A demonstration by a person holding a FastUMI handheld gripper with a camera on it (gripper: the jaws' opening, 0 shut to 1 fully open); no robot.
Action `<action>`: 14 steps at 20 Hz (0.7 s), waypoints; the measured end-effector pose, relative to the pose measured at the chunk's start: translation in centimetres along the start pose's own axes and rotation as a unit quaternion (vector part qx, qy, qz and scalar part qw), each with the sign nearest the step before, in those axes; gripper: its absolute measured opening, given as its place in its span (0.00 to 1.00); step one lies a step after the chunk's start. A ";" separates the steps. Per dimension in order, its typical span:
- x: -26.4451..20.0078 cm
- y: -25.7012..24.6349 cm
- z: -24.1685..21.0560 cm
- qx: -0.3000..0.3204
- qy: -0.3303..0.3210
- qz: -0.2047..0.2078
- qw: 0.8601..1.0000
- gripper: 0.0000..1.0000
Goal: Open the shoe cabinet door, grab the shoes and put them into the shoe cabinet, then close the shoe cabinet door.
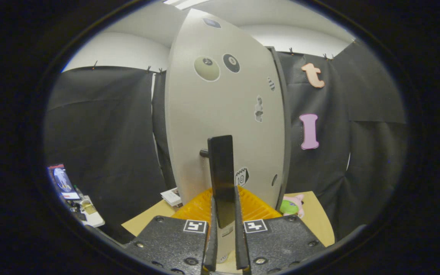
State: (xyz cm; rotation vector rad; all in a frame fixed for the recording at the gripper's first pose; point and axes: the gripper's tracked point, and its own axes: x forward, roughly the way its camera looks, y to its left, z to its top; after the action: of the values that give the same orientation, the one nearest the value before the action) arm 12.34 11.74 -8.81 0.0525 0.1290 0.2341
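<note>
Clamping the cabinet door's (224, 110) dark handle (222, 175), the gripper (224, 214) is narrowed with both fingers pressing it.

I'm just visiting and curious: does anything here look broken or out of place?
Slightly. The cabinet door carries round stickers, and one patch near its far edge looks torn or peeled. Otherwise things look orderly: the hand-held gripper has its fingers closed on the dark door handle, and a plush toy lies on the table behind.

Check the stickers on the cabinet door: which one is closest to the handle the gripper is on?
The small black-and-white sticker, just right of the handle low on the door. The two round ones sit far higher. The gripper is shut on the handle.
</note>
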 end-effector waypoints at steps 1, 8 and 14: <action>-0.5 -0.6 0.0 -0.002 -0.001 -0.005 1.000 0.21; -1.9 -6.8 0.2 -0.004 -0.010 -0.073 0.997 0.12; -1.5 -6.5 0.0 -0.005 -0.002 -0.054 0.999 0.04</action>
State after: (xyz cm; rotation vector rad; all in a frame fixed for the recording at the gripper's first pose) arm 12.35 5.09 -9.04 0.0356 0.1263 0.1270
